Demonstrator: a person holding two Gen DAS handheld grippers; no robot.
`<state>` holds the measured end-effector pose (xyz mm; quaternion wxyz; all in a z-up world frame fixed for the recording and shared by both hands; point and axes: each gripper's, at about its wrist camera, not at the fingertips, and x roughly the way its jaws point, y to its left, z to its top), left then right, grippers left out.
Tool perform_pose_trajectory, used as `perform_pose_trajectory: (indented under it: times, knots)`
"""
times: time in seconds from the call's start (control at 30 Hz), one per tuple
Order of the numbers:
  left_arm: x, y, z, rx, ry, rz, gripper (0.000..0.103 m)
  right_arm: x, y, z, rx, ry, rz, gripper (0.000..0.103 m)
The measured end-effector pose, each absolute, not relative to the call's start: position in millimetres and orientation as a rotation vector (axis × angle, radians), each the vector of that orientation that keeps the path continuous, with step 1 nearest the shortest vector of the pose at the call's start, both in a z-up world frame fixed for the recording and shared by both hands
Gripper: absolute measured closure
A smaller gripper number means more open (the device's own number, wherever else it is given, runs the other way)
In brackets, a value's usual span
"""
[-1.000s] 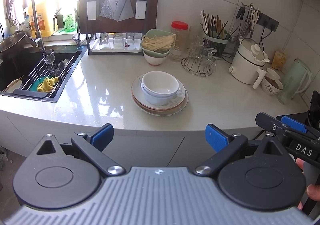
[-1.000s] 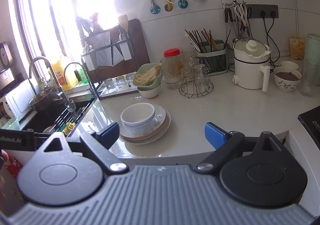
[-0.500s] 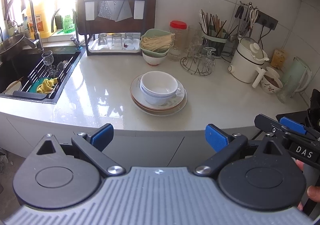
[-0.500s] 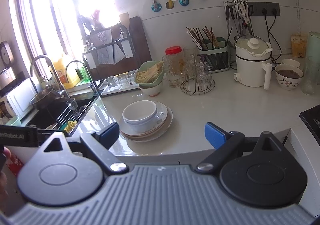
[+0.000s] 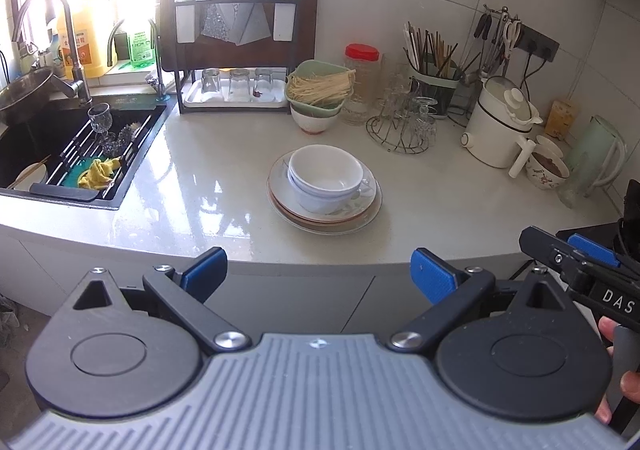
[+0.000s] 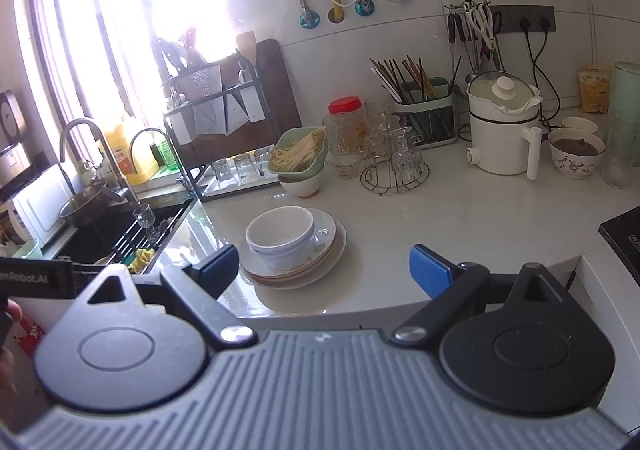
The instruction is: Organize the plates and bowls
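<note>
Two nested bowls [image 5: 325, 178] already sat on stacked plates [image 5: 325, 206] at twelve o'clock on the surface [image 5: 192, 186]; both my left fingers [image 5: 318, 276] and right fingers [image 6: 324, 270] stood spread, empty, short of the edge.

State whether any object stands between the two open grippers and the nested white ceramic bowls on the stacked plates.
Nothing visible does. Bare pale countertop lies between the left gripper, the right gripper and the nested white ceramic bowls on the stacked plates.

Not much moved: my view crept a bit closer to the counter [image 5: 192, 186], so the stacked bowls [image 5: 326, 178] and plates [image 5: 362, 206] sit slightly larger mid-frame.
</note>
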<state>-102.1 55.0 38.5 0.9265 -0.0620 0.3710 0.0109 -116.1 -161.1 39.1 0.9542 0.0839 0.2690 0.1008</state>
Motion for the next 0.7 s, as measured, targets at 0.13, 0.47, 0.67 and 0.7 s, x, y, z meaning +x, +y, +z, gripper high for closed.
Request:
perform_pose_trajectory:
  times: [0.13,0.47,0.67,0.7]
  knots:
    - [-102.9,52.7,39.4,-0.121,0.762,0.017,0.003,-115.9,-161.0,39.6,0.169,0.545,0.204,0.01]
    - [-99.1,53.0,37.9,-0.125,0.772,0.008,0.003,-114.9,-159.9,38.5,0.17,0.546,0.195,0.01]
    - [-95.9,53.5,35.9,-0.121,0.77,0.005,0.003,-113.1,-157.8,38.4,0.162,0.549,0.197,0.01]
    - [-95.8,53.7,35.3,-0.122,0.77,0.006,0.003,-112.7,-157.7,38.5,0.161,0.547,0.196,0.01]
